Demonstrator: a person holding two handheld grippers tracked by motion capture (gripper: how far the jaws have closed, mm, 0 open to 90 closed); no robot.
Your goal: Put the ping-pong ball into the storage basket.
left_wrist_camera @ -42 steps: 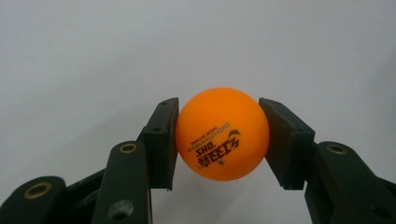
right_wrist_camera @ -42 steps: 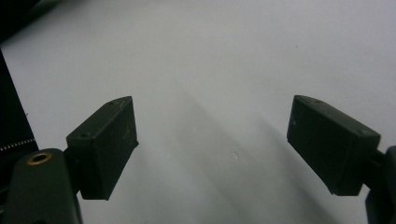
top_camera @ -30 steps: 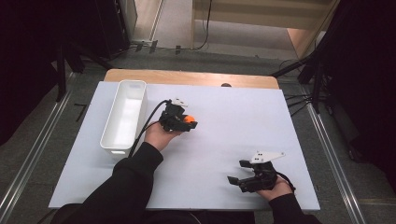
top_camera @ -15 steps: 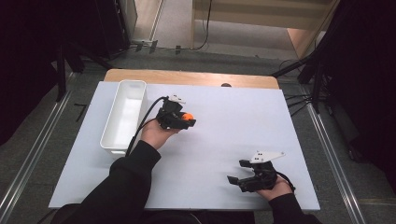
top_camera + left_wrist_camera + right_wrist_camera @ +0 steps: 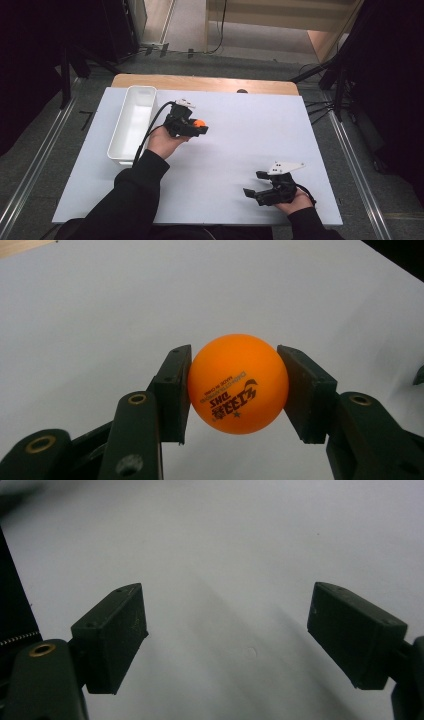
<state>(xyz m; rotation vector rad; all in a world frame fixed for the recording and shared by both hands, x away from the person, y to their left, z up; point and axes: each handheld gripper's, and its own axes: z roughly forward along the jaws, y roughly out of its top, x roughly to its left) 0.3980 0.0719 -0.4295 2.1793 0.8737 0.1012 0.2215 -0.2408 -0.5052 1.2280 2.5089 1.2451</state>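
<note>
Ball held beside the tray

The left gripper point(image 5: 192, 127) pinches an orange ball point(image 5: 238, 383) squarely between both jaws, just right of the white tray point(image 5: 131, 125); the right gripper point(image 5: 265, 190) rests wide apart on the tabletop point(image 5: 250, 135). If the tray is the goal, keep the squeeze light and lower before releasing.

Inventory at my station: one orange table-tennis ball with dark printed lettering point(image 5: 237, 384), clamped between the jaws of my left tongs point(image 5: 192, 125). One long white rectangular plastic bin point(image 5: 131, 125). Two black two-jaw tongs in total, my left and my right tongs point(image 5: 256, 187), the right with jaws apart. One desk with a white surface point(image 5: 250, 120) and one wooden edge strip along its far side.
</note>
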